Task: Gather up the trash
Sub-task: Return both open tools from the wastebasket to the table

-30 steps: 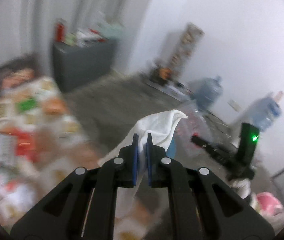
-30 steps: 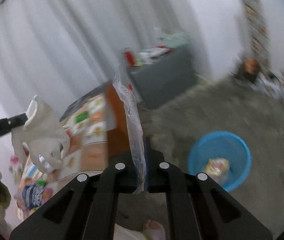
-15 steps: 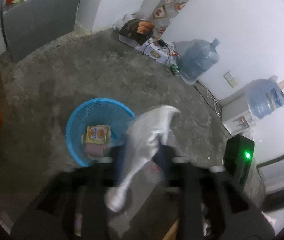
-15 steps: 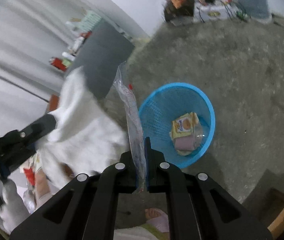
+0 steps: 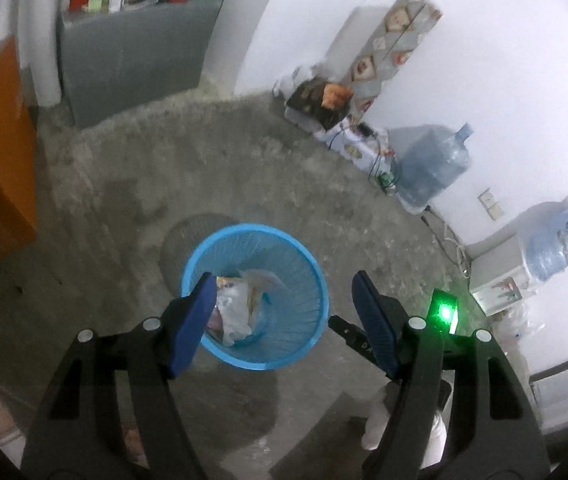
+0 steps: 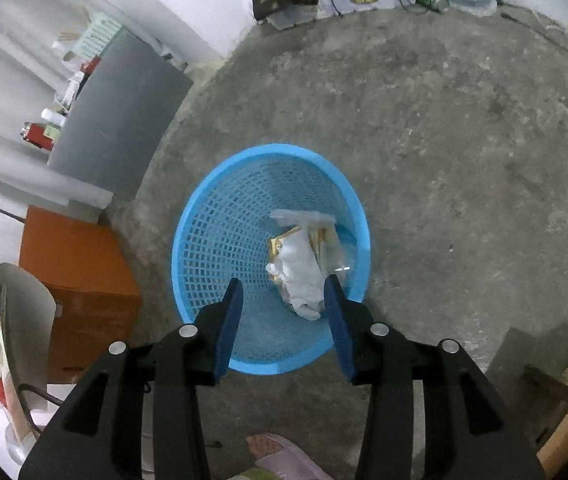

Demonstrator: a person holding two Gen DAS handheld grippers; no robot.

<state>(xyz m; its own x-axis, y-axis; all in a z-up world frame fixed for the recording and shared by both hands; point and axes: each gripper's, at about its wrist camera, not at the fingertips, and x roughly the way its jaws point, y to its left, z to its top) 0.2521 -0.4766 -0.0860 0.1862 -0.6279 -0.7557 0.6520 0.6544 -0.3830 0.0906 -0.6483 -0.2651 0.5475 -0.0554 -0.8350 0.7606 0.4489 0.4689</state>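
A blue mesh basket point(image 5: 308, 276) point(image 6: 220, 220) stands on the concrete floor below both grippers. Inside it lie a crumpled white cloth point(image 6: 304, 276) point(image 5: 234, 312), a clear plastic wrapper point(image 6: 304, 218) and a yellow snack packet point(image 6: 282, 242). My left gripper point(image 5: 282, 284) hangs above the basket with its jaws opening and nothing between them. My right gripper point(image 6: 283, 290) also hovers over the basket, jaws opening and empty. In the left wrist view, part of the right gripper point(image 5: 442, 316) with a green light shows at the right.
An orange cabinet point(image 6: 76, 280) stands left of the basket, a grey cabinet point(image 5: 132, 52) behind it. Water jugs point(image 5: 432, 168) and boxes point(image 5: 324, 100) line the far wall. A foot in a slipper point(image 6: 280, 452) is below the right gripper.
Both grippers swung down over the basket and opened. The white cloth left the left gripper and the plastic wrapper left the right one; both now lie in the basket.
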